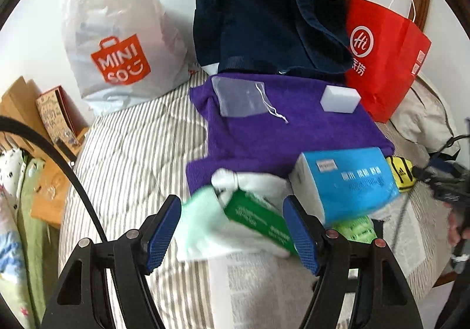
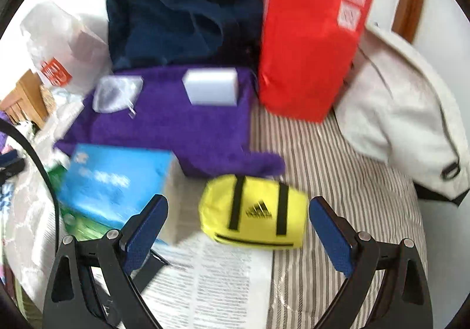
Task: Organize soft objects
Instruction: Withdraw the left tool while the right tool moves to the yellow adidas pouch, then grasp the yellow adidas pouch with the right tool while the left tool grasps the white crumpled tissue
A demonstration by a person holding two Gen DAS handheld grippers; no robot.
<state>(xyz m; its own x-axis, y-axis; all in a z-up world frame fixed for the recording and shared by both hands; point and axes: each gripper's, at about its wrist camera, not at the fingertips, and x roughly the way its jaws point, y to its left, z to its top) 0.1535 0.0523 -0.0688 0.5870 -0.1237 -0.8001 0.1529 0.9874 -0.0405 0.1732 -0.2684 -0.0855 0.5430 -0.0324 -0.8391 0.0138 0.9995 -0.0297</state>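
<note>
A purple towel point(image 1: 282, 135) lies on the striped bed, with a white sponge block point(image 1: 340, 100) and a clear mesh pouch point(image 1: 241, 97) on it. My left gripper point(image 1: 235, 223) is open, its fingers either side of a green-and-white tissue pack point(image 1: 258, 220). A blue tissue pack point(image 1: 346, 182) lies just right of it. My right gripper point(image 2: 238, 226) is open around a yellow Adidas pouch point(image 2: 255, 211), not touching it. The towel point(image 2: 182, 126), sponge point(image 2: 211, 91) and blue pack point(image 2: 114, 179) also show in the right wrist view.
A navy bag point(image 1: 264, 14), a white Miniso bag point(image 1: 117, 35) and a red paper bag point(image 1: 384, 64) stand at the back against the wall. A cream bag point(image 2: 402, 111) lies at right. Newspaper point(image 2: 211, 285) covers the near bed. Clutter lies beyond the left edge.
</note>
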